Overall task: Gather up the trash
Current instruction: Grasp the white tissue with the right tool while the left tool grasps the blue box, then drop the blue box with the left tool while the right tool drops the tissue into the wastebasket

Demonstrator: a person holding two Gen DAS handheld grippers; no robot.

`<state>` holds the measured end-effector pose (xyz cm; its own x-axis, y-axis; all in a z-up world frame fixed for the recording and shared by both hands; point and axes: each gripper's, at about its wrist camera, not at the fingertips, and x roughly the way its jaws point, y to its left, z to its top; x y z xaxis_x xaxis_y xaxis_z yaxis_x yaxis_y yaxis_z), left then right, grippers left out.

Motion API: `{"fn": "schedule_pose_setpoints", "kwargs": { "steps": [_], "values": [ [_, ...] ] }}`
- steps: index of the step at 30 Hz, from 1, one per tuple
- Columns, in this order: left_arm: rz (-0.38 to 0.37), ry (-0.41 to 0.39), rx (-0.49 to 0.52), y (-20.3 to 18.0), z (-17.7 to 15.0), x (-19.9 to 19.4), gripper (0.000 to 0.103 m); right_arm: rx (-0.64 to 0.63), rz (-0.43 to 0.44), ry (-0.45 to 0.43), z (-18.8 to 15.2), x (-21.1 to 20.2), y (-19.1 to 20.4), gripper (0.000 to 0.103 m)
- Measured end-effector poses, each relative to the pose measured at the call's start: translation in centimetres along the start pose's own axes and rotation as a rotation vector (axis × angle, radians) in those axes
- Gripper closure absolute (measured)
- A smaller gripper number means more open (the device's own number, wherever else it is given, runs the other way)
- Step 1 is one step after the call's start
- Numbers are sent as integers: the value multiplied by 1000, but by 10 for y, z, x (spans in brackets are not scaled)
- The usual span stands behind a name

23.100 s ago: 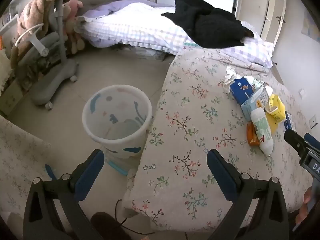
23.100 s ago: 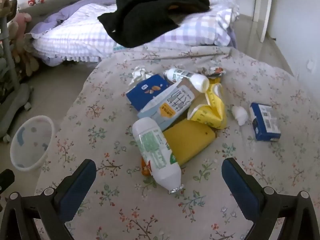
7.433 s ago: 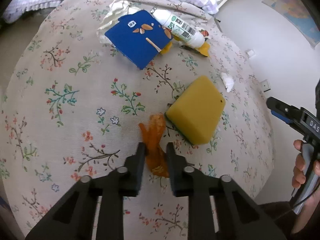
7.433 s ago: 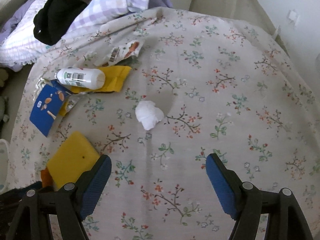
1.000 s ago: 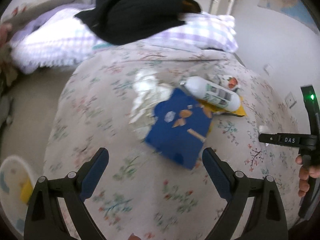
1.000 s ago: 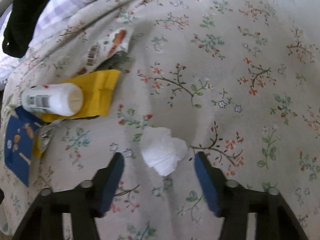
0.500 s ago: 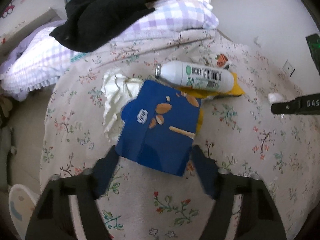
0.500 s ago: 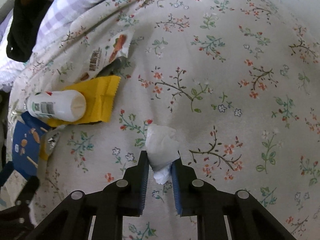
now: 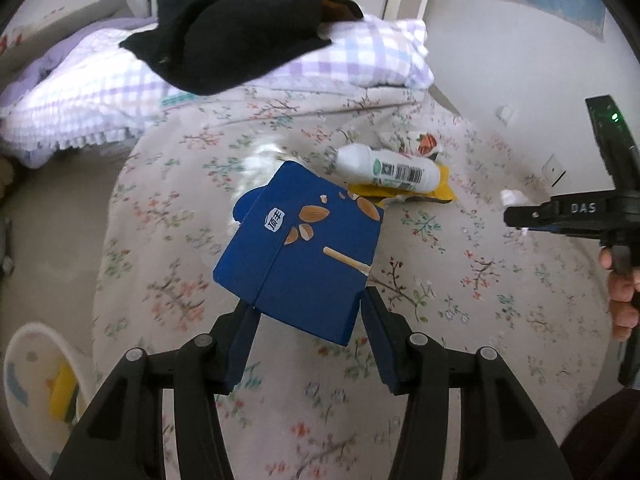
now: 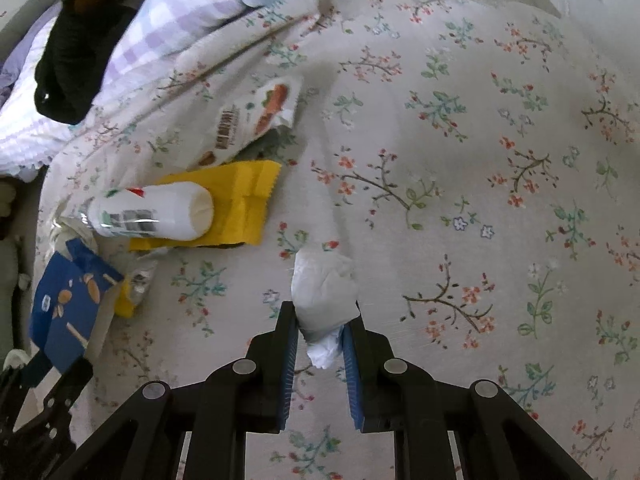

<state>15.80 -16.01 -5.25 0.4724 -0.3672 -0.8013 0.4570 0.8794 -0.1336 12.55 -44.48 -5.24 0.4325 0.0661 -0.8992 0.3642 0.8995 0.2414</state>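
My left gripper has its jaws closing on the lower end of a blue carton, and the pads touch both sides. The carton stands tilted up off the floral cloth. In the right wrist view the same blue carton shows at the left edge. My right gripper is shut on a crumpled white tissue, held just above the cloth. From the left wrist view, the right gripper sits at the far right with the tissue at its tip.
A white bottle lies on a yellow wrapper, with a printed snack wrapper behind them. A pale bin holding something yellow stands on the floor at lower left. A black garment lies on checked bedding beyond.
The left jaws came in from wide apart onto the blue carton, which now tilts up. The right jaws closed on the tissue and rose slightly with it.
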Motion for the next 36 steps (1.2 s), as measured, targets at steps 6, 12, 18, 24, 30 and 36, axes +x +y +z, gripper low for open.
{"fn": "schedule_pose_setpoints", "kwargs": {
  "steps": [6,12,18,24,30,36],
  "values": [
    [5,-16,-55,20,-12,-31,49,-27,32,-10,-6,-12,24,84],
    [59,-26,-120,53,-26,-59,49,-81,63,-29,-16,-22,58,84],
    [114,-25,-193,96,-43,-80,49,-156,92,-21,-29,-19,104,84],
    [161,-37,-313,150,-67,-110,49,-225,122,-3,-45,-10,155,84],
    [207,-34,-398,197,-96,-134,49,-297,145,14,-62,2,199,84],
    [242,-12,-453,231,-123,-148,48,-363,184,42,-84,15,249,84]
  ]
}}
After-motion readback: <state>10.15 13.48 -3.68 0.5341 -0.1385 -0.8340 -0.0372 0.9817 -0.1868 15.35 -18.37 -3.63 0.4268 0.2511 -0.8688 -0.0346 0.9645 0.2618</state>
